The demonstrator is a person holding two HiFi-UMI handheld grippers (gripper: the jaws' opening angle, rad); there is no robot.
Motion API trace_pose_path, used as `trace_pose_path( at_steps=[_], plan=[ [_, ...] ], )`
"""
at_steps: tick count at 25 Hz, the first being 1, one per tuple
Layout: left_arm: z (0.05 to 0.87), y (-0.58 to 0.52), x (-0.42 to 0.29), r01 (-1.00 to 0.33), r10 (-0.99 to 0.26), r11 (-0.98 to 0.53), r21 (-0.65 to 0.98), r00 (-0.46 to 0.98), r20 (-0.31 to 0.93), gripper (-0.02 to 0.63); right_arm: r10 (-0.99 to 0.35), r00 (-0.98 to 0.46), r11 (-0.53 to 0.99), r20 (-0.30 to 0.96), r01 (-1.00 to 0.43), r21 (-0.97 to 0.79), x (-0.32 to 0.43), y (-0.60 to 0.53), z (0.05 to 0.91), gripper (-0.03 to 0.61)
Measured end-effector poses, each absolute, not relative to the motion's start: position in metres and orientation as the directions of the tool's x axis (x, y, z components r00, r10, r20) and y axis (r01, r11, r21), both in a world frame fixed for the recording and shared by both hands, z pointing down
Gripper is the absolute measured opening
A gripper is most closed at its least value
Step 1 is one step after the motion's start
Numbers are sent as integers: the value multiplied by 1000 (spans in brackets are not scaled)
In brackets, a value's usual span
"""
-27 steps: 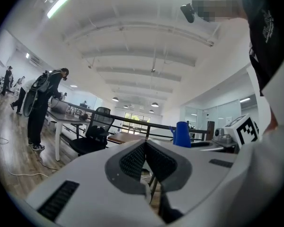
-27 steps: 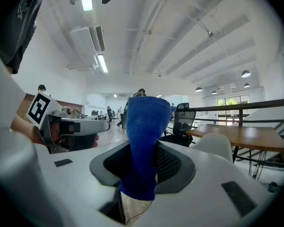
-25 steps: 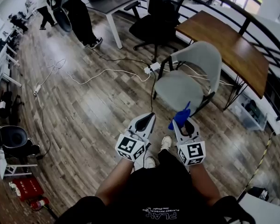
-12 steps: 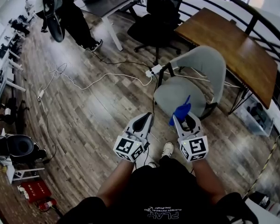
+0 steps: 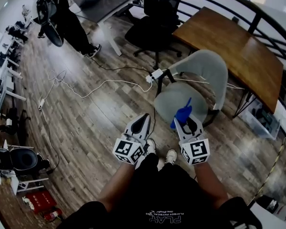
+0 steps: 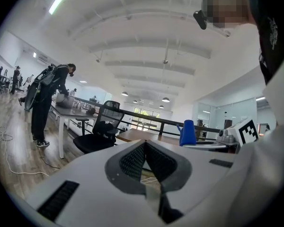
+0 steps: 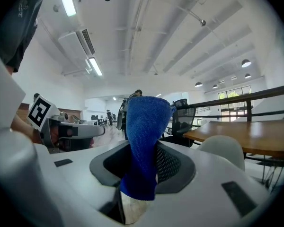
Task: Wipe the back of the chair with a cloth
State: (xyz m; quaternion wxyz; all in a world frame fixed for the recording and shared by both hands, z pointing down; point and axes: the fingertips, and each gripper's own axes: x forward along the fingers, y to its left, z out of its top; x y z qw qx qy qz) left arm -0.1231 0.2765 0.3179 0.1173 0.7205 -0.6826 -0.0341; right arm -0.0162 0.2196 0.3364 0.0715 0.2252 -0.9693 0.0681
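Ahead, grey chair beside wooden table; right gripper grasping cloth, left gripper fingers clenched empty.

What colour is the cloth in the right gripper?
The cloth is bright blue; the right gripper view shows it best.

The person holds both grippers out low in front, side by side. The left gripper has its jaws pressed together, empty. The right gripper pinches a blue cloth that stands upright.
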Motion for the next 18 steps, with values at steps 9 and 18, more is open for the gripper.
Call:
trace_pose_path(
  at_steps=[9, 18],
  plan=[
    [314, 224, -156, -967, -986, -127, 221, 149, 81, 5, -507, -845, 848, 169, -524, -75, -50, 183, 324, 135],
    [295, 155, -211, -938, -953, -286, 196, 300, 44, 5, -623, -760, 771, 183, -637, -17, -102, 137, 308, 136]
  ],
)
